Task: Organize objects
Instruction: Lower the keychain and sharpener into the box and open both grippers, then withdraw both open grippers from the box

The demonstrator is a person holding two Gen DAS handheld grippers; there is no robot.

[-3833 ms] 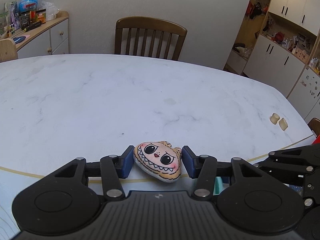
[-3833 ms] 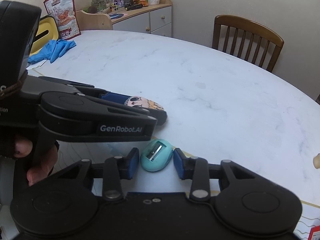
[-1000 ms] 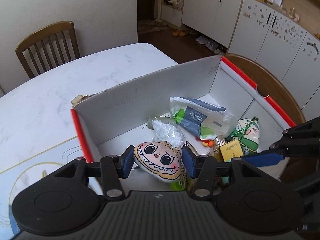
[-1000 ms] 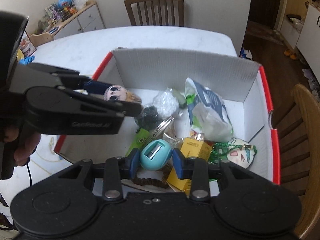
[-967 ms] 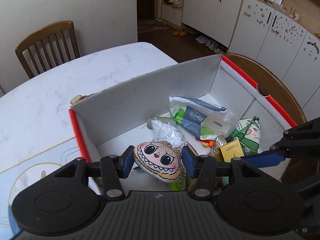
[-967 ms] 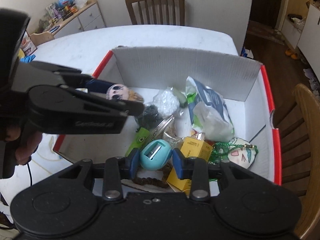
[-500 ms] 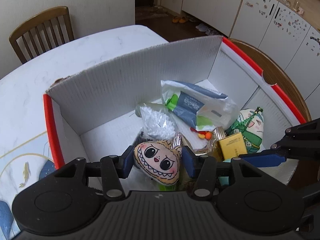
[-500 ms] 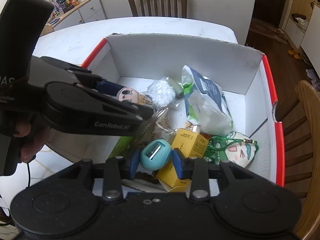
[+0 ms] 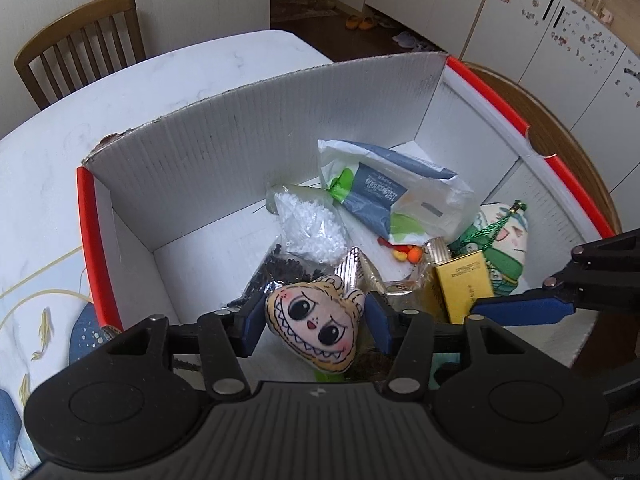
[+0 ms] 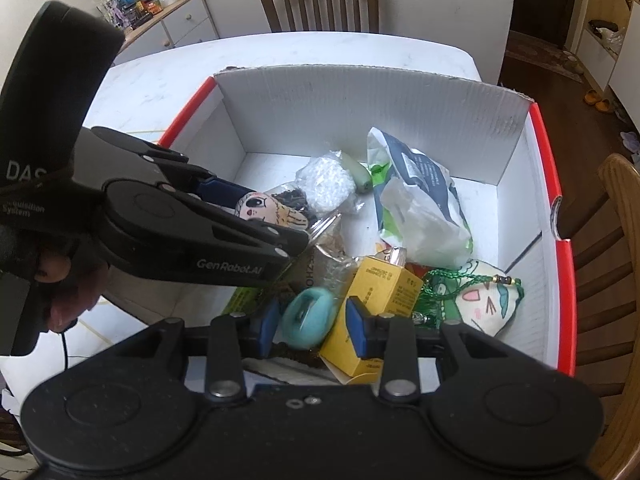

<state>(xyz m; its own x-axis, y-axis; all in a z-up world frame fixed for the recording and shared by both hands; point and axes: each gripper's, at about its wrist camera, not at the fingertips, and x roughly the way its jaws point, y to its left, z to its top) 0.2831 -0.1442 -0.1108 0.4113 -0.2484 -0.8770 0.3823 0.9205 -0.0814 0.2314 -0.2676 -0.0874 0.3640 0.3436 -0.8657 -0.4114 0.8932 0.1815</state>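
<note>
Two tools hang over the open cardboard box (image 9: 280, 128) on the desk (image 9: 192, 68). Left tool (image 9: 314, 322), jaws just widening, lets the plush face charm (image 9: 314, 330) tip free; right tool (image 10: 308, 322) has loosened around the teal pencil sharpener (image 10: 306, 318), so both drop among the clutter.

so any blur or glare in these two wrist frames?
Left wrist: sharp, soft daylight, no glare; fisheye bends the box walls. Right wrist: teal sharpener motion-smeared between the gripper pads, the rest crisp; black vignette in the corners.
</note>
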